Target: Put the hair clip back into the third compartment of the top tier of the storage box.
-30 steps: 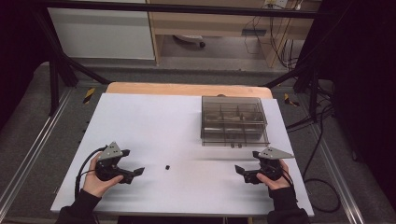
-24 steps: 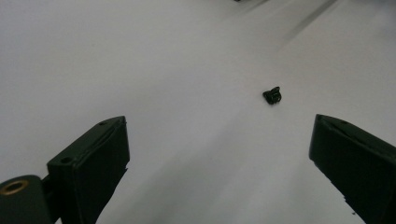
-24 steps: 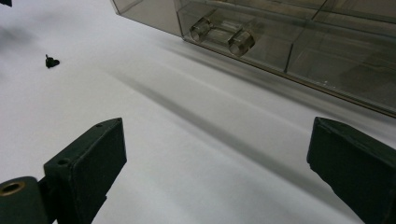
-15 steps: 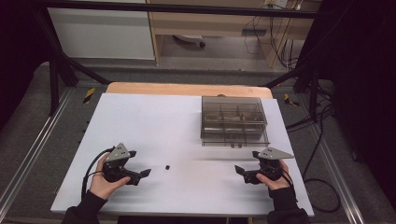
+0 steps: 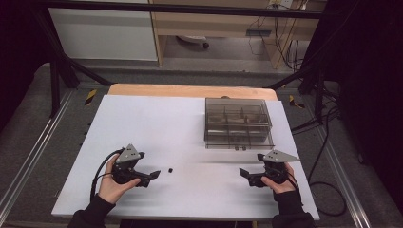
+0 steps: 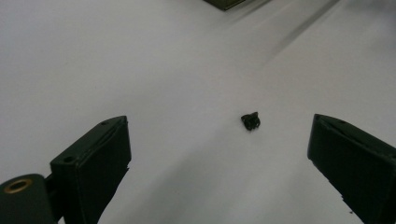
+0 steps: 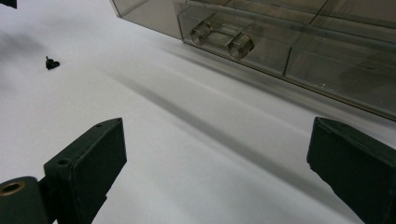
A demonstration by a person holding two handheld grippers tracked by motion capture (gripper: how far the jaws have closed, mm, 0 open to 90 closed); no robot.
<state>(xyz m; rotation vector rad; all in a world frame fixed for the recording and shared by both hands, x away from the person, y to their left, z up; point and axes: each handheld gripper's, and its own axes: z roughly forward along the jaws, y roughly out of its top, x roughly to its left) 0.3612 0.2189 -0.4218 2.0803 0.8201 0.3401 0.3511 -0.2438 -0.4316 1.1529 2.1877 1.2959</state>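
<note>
Both grippers, left [image 5: 153, 175] and right [image 5: 244, 174], gape empty; a small black part [image 6: 251, 121], perhaps a clip, lies ahead.

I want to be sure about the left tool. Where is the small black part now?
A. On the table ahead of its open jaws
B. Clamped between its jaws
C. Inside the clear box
A: the small black part lies free on the table, ahead of the open left tool.

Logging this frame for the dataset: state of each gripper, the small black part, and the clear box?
left gripper: open, jaws wide, aimed at the part, not touching it.
right gripper: open, holding nothing.
small black part: loose on the white table, ungrasped.
clear compartment box: lid shut, resting flat on the table.
</note>
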